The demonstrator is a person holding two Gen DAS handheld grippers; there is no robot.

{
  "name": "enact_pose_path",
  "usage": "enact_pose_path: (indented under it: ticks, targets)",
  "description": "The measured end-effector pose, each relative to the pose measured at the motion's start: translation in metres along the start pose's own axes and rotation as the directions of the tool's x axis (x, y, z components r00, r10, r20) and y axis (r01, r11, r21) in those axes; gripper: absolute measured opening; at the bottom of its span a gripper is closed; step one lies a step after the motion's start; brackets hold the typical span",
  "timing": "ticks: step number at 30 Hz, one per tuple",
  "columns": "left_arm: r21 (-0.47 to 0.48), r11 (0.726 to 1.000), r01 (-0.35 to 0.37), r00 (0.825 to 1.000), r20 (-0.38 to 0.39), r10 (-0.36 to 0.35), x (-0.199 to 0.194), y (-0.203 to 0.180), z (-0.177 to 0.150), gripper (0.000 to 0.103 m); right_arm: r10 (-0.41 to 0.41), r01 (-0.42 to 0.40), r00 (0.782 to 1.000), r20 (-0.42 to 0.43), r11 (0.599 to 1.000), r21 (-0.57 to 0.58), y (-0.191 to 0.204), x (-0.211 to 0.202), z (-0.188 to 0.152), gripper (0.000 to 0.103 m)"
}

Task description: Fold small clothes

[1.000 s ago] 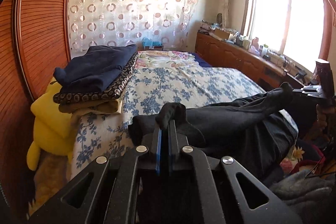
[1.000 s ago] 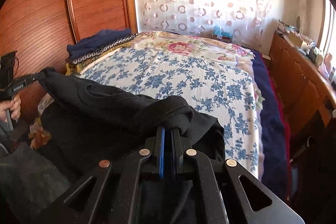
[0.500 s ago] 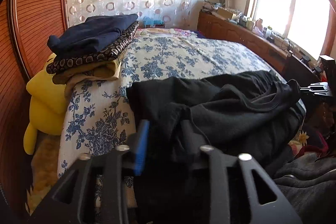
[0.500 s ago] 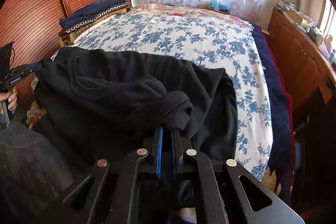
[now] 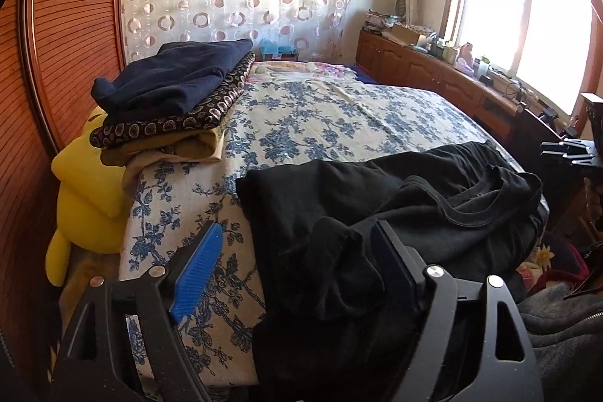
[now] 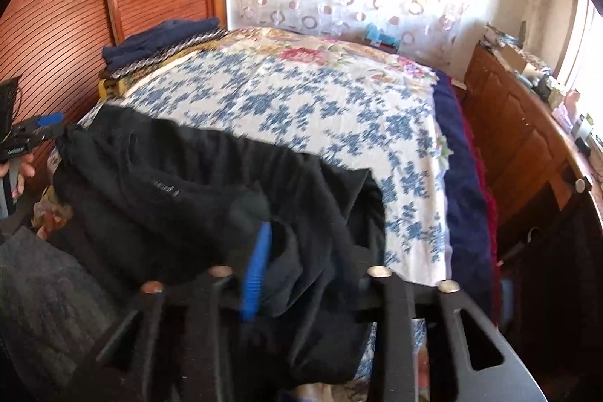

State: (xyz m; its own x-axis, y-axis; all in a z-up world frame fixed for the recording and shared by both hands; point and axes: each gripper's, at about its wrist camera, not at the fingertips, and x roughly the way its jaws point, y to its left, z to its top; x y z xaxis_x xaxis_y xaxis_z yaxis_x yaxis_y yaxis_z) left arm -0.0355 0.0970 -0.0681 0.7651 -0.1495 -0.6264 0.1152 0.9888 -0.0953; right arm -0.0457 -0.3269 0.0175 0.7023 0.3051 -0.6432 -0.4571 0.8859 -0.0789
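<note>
**A:** Shirt [image 5: 433,213] first: where did it lie from each gripper?

**B:** Right at the fingertips of both. It was a black shirt, spread across the near edge of the bed [image 5: 339,115], part of it hanging over that edge toward the person. In the left wrist view a bunched corner sat between the fingers of the left gripper [image 5: 297,251], with the rest running away to the right.

**A:** Gripped?

**B:** No. The left jaws had just been opening and stood wide; the blue pad [image 5: 199,270] was clear of the cloth, and the bunch only leaned against the dark finger on the other side. The right gripper [image 6: 312,262] had also just been opening. A fold of shirt lay between its fingers, but the picture was blurred, so I judged the cloth loose rather than pinched.

**A:** And the long axis?

**B:** Across the bed, from one gripper to the other, following the near edge. The collar lay toward the right-hand end in the left wrist view, closer to the right gripper.

**A:** So which hand was nearer for the next fold?

**B:** Neither, I'd say; each stood at its own end. Any fold would probably go away from the person, onto the open floral cover beyond.

**A:** Anything further back?

**B:** A stack [image 5: 173,93] of folded clothes at the far left side of the bed, well apart from the shirt.
</note>
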Motion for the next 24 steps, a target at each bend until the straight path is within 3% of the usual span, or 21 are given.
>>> enact_pose_path:
  ticks: [11,24]
  targets:
    - [-0.019,0.999,-0.035,0.999,0.009,0.035,0.001,0.004,0.000,0.081,-0.023,0.020,0.999,0.030,0.996,0.083,-0.017,0.047,0.010,0.046]
    - [-0.061,0.997,-0.054,0.998,0.023,0.056,0.002,0.017,0.003,0.081,-0.033,0.041,0.999,-0.043,0.978,0.206,-0.049,0.117,0.020,0.046]
